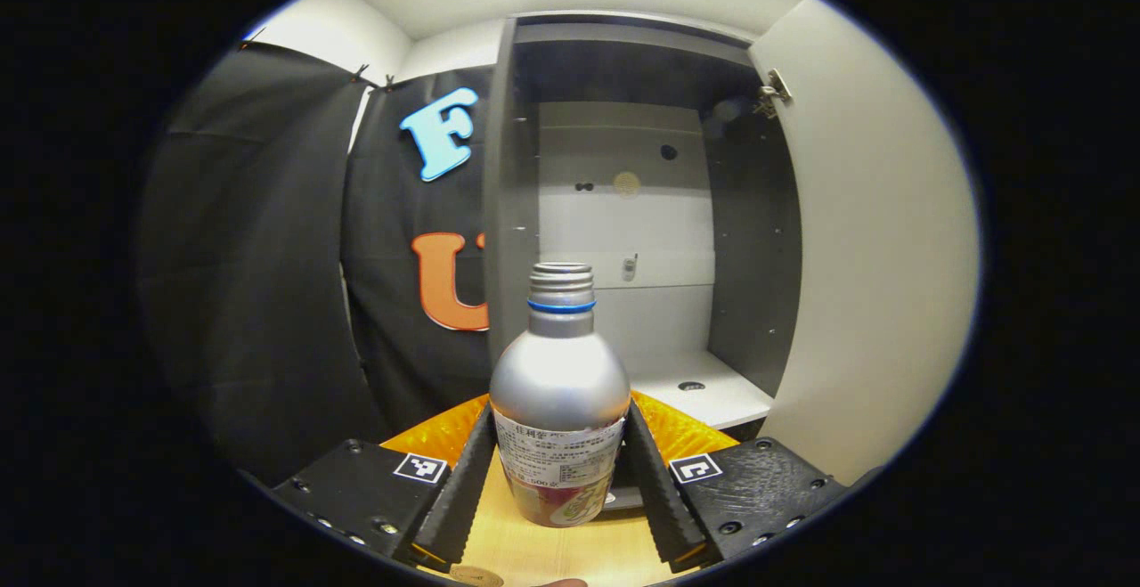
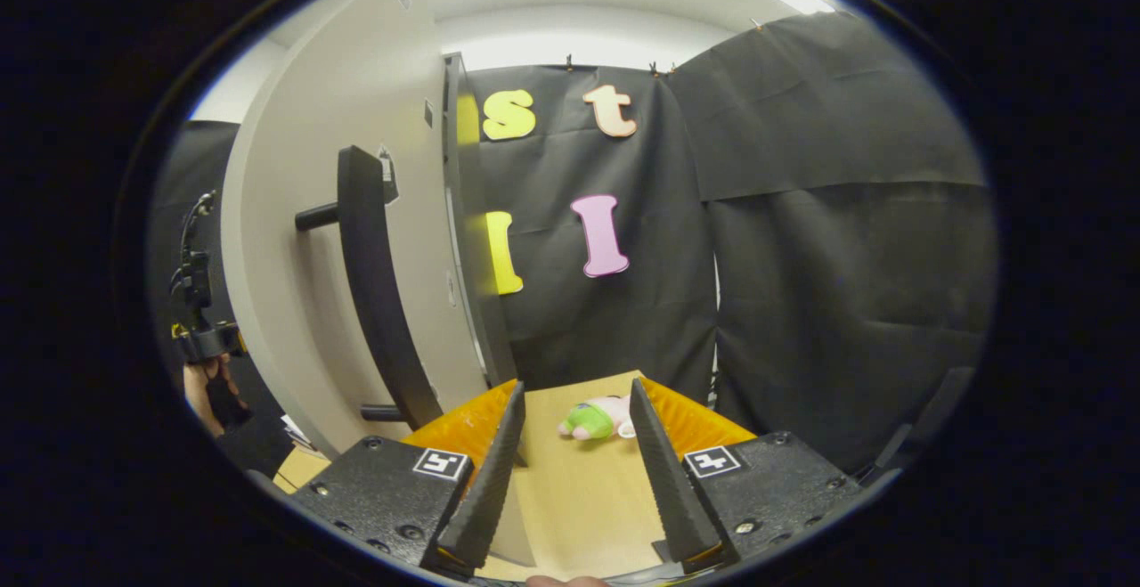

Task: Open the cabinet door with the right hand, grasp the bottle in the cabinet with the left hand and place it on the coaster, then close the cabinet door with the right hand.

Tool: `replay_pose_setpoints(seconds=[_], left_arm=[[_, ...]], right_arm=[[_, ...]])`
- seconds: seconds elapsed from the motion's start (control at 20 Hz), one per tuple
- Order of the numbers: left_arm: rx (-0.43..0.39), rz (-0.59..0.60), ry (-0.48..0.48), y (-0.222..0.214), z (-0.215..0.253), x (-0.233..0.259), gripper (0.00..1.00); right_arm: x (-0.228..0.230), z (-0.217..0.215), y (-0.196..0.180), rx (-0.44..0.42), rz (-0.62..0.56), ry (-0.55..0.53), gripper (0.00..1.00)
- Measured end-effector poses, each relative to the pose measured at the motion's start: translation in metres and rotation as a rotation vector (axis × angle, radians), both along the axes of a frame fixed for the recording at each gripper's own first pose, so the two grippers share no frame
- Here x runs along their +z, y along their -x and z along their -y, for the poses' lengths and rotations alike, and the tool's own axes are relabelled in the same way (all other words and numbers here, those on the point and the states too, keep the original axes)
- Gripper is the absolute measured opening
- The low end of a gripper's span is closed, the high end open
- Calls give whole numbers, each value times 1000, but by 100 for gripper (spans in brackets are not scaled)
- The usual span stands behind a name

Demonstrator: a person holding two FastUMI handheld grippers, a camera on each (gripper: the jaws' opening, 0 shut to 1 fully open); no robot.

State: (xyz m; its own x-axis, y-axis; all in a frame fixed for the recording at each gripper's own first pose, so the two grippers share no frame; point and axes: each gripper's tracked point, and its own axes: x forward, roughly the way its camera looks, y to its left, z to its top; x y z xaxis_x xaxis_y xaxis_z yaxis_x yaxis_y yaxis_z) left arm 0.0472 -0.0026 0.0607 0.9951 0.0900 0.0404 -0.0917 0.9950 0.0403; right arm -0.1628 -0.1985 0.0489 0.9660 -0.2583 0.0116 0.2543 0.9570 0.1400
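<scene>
Booth: pale wooden tabletop [image 1: 534,551] beneath both claws
Left gripper [image 1: 559,489]: clenched on upright silver metal bottle [image 1: 559,391], open grey cabinet [image 1: 623,213] ahead
Right gripper [image 2: 574,480]: released, white door's black handle [image 2: 374,284] left
Advice: lower bottle level onto coaster

Matt metal bottle [image 1: 559,382], paper label [image 1: 557,458], wooden table [image 2: 583,489].
</scene>
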Motion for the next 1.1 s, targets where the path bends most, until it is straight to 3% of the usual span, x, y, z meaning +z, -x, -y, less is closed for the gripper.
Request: replay_pose_setpoints(seconds=[0.25, 0.35, 0.75, 0.9, 1.0, 1.05, 1.1], left_arm=[[7, -1, 24, 23, -37, -41, 76], [26, -17, 52, 32, -57, -72, 76], [43, -54, 83, 60, -111, -210, 76], [61, -74, 95, 61, -135, -269, 76], [61, -48, 125, 63, -147, -292, 76], [59, -39, 146, 63, -150, -300, 76], [61, -28, 155, 63, -153, -308, 76]], right_arm=[[-3, 0, -2, -11, -20, 9, 70], [-6, 1, -4, -15, -25, 12, 74], [-29, -2, -17, -37, -8, 37, 75], [-37, -6, -29, -40, -11, 134, 70], [-41, -5, -31, -57, 12, 158, 75], [-45, -3, -31, -65, 12, 156, 70], [-52, -2, -30, -71, 2, 159, 75]])
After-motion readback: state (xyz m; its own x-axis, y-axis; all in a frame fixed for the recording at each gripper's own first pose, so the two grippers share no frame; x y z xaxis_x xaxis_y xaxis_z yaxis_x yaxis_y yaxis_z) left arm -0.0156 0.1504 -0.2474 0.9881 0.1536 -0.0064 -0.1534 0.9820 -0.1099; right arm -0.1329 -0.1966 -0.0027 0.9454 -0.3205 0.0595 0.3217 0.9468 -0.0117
